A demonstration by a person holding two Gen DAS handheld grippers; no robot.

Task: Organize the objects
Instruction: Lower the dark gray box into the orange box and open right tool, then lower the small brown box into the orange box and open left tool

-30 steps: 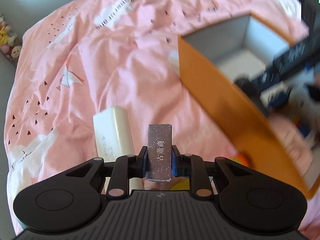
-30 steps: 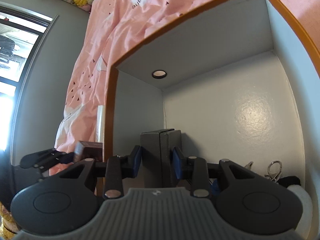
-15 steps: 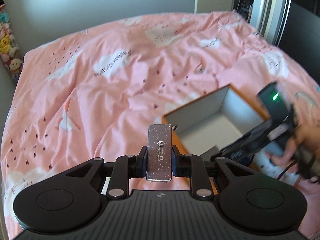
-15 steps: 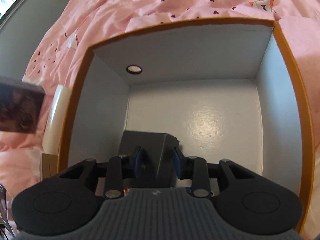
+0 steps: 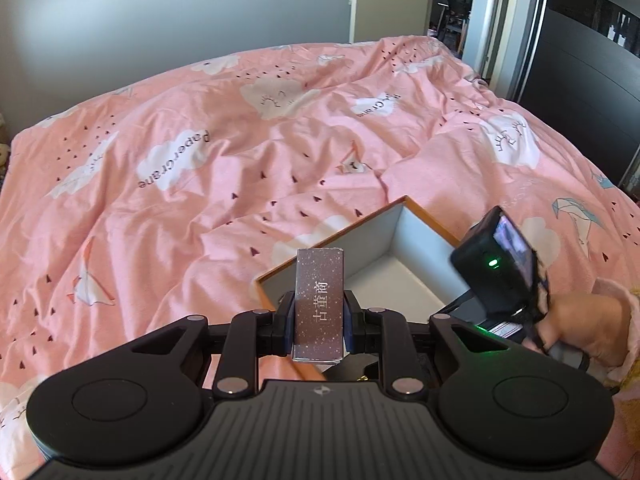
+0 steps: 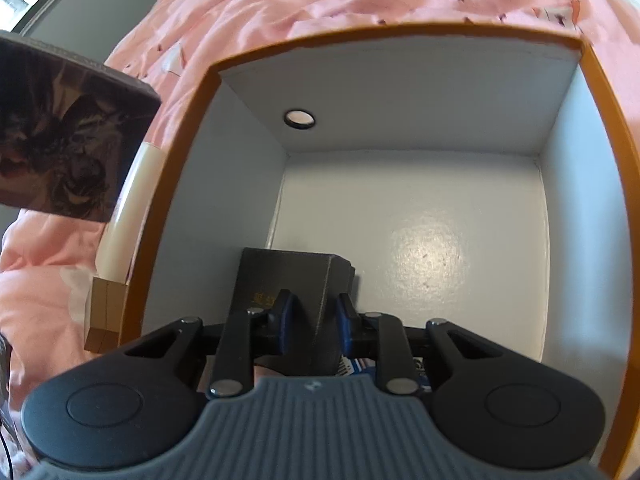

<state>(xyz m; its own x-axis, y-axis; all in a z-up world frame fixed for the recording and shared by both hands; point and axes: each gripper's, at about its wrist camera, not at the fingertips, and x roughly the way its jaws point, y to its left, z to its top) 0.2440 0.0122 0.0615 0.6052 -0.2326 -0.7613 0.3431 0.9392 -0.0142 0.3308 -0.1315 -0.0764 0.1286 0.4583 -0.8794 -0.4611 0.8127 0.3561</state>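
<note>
Our left gripper (image 5: 319,320) pinches an upright speckled brown box (image 5: 320,304) at frame centre, above the pink duvet (image 5: 240,168). Our right gripper (image 6: 311,320), lower centre, has just been closing, its jaws now around a dark grey box (image 6: 284,280); we cannot tell whether the pads press it. That box sits low left inside the orange-rimmed white box (image 6: 592,80).

One open orange cardboard box with white inside walls (image 6: 600,128), on one pink printed duvet (image 5: 240,168). Three small boxes: one speckled brown (image 5: 320,304), one dark grey (image 6: 280,280), one tan (image 6: 105,312). One cream tube-like item (image 6: 132,208). Two black grippers, left (image 5: 319,320) and right (image 6: 311,320)
</note>
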